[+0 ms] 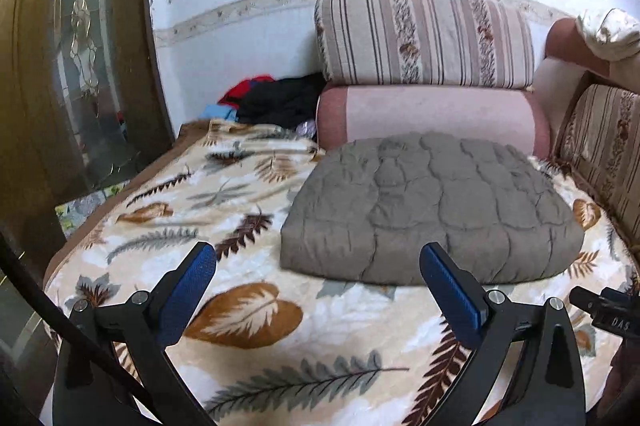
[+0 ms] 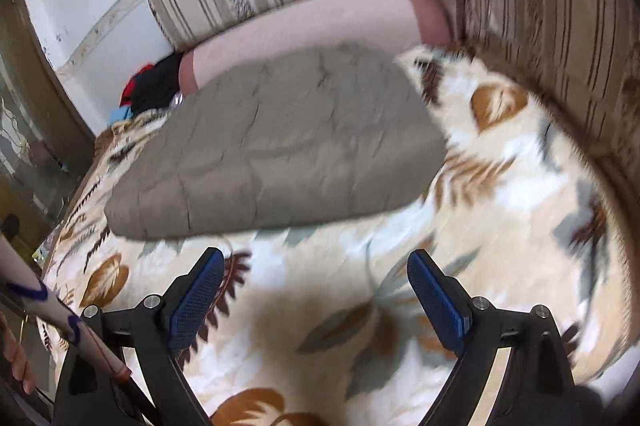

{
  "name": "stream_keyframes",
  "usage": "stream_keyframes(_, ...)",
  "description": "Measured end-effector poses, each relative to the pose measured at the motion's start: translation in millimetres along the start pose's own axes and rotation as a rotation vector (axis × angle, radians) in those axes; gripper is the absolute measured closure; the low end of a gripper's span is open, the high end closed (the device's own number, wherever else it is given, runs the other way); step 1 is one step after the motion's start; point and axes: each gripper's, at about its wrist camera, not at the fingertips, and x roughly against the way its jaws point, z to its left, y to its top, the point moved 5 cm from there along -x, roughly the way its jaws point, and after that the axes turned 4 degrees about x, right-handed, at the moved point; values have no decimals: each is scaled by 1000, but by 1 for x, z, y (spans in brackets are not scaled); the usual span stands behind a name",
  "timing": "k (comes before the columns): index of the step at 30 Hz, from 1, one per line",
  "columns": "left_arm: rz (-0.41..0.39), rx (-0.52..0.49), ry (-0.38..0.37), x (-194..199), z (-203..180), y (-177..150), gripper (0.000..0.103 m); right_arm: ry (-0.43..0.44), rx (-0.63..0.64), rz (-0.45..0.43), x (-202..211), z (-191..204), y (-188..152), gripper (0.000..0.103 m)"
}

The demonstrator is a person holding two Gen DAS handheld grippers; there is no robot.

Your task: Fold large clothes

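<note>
A grey-brown quilted garment (image 1: 432,209) lies folded into a thick pad on the leaf-patterned blanket (image 1: 256,326). It also shows in the right wrist view (image 2: 272,145), blurred. My left gripper (image 1: 318,258) is open and empty, just in front of the garment's near edge. My right gripper (image 2: 316,266) is open and empty, held above the blanket (image 2: 480,209) a little in front of the garment's near edge.
A pink bolster (image 1: 432,113) and a striped cushion (image 1: 424,37) lie behind the garment against the wall. A pile of black and red clothes (image 1: 276,97) sits at the back left. A striped sofa back (image 1: 604,153) runs along the right. A wooden door (image 1: 72,57) stands left.
</note>
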Motion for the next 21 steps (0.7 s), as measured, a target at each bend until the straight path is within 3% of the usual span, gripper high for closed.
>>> stream_keyframes(4,84,14,-20,-12,0,-11,1,-51,44,5,-1,8,-4,8)
stream_keyframes(15,201,-3,-21,-39,1,-33,2,-94,102,20,-11,20,0,8)
stream_keyframes(21,270,3,-42,-59,1,-46,1,-169,190,-57,-40,42,48,8)
